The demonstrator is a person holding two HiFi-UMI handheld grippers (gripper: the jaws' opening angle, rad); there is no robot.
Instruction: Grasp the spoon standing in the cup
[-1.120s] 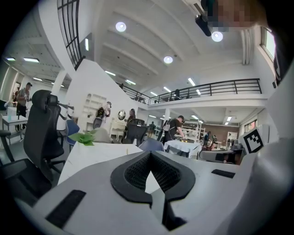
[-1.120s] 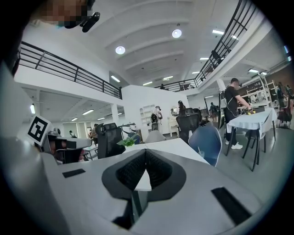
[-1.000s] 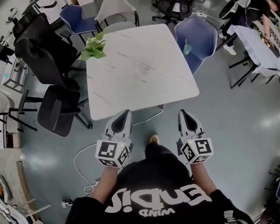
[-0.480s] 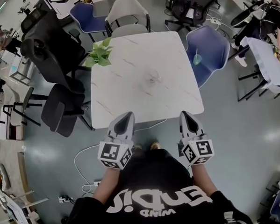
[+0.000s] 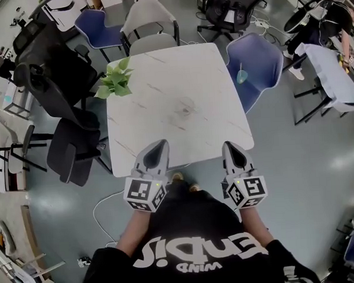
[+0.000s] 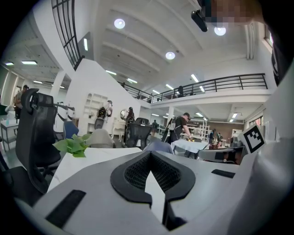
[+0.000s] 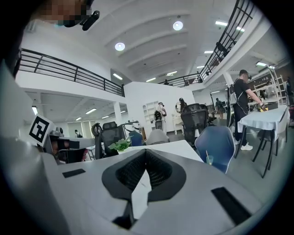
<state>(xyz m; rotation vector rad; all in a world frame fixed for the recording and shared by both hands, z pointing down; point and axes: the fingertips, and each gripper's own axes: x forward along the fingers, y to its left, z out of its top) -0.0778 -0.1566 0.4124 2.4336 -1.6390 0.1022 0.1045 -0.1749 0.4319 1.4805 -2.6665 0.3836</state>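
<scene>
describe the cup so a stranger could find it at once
Find the white marble table; a blue chair stands off its far right corner. The cup sits on that seat: small, pale green, a thin spoon standing in it, nothing else beside it.

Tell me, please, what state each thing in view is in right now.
left gripper: jaws shut, empty, held by the table's near edge.
right gripper: jaws shut, empty, beside the left one.
cup: upright on the blue chair seat, untouched.
spoon: standing in the cup, not yet grasped.
plant: upright at the table's far left corner.
</scene>
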